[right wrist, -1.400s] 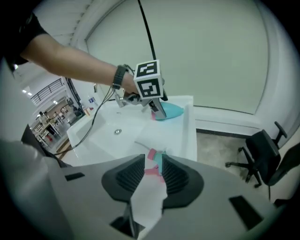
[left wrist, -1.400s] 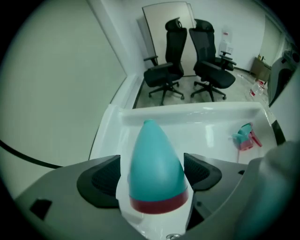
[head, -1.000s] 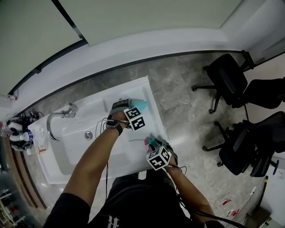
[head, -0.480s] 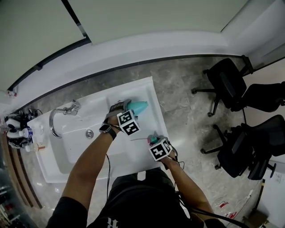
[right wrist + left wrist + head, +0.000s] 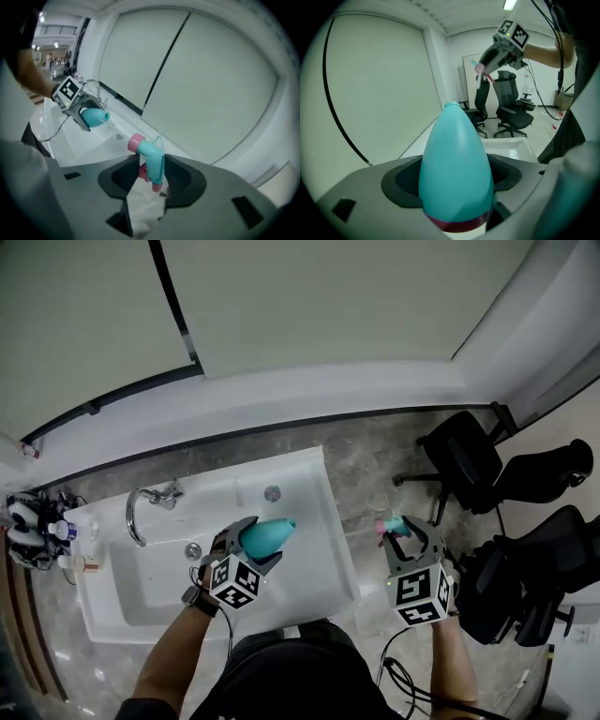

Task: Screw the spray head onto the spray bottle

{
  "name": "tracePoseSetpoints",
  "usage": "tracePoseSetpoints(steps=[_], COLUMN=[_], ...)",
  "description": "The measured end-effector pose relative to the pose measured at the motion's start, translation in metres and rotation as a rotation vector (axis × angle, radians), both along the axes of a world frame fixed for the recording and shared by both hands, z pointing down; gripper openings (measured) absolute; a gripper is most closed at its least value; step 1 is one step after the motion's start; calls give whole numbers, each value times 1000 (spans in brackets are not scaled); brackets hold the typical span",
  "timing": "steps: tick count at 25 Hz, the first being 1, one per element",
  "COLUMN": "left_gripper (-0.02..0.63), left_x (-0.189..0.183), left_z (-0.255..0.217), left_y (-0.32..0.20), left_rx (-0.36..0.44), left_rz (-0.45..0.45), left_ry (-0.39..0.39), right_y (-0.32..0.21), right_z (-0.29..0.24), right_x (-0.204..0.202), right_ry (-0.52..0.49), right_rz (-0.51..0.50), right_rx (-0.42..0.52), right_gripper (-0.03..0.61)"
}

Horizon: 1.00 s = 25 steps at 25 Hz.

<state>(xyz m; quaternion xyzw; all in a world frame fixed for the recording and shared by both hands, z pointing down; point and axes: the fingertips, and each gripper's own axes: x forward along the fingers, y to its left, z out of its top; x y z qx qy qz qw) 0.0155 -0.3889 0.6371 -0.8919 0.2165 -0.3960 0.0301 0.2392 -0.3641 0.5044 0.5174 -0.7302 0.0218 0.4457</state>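
A teal, cone-shaped spray bottle (image 5: 267, 535) with a dark red band at its base is held off the sink, neck pointing right. My left gripper (image 5: 255, 544) is shut on it; in the left gripper view the bottle (image 5: 454, 168) fills the space between the jaws. The teal spray head (image 5: 391, 525) with a pink collar and a thin dip tube sits in my right gripper (image 5: 409, 542), whose jaws have just been closing with the head (image 5: 151, 158) between them. The two grippers hang apart in the air. Each sees the other: the bottle (image 5: 95, 116) and the spray head (image 5: 482, 70).
Below my left hand lies a white sink (image 5: 328, 521) with a chrome tap (image 5: 150, 502). Small bottles (image 5: 33, 535) cluster at the far left. Black office chairs (image 5: 469, 465) stand on the marble floor at the right. A pale wall runs behind.
Both grippers have risen off the sink with their objects. The right one has swung out to the right, past the basin's edge; the left has drawn back toward me.
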Motion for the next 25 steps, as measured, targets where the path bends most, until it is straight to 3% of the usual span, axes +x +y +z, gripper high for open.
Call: tracePoseSetpoints(steps=[2, 5, 12, 25], left_gripper=[400, 400, 400, 400], left_x=[2, 13, 25, 36], left_z=[-12, -27, -54, -82], left_y=[12, 23, 30, 38], left_rx=[8, 40, 108, 149], left_rz=[-8, 7, 38, 42], left_ry=[14, 21, 8, 24], right_y=[-8, -13, -7, -1], right_z=[-39, -62, -58, -31], right_x=[-8, -21, -39, -117], right_ry=[109, 221, 296, 228], right_rz=[-50, -93, -133, -279], right_rx=[91, 150, 152, 88], right_gripper=[170, 170, 170, 170])
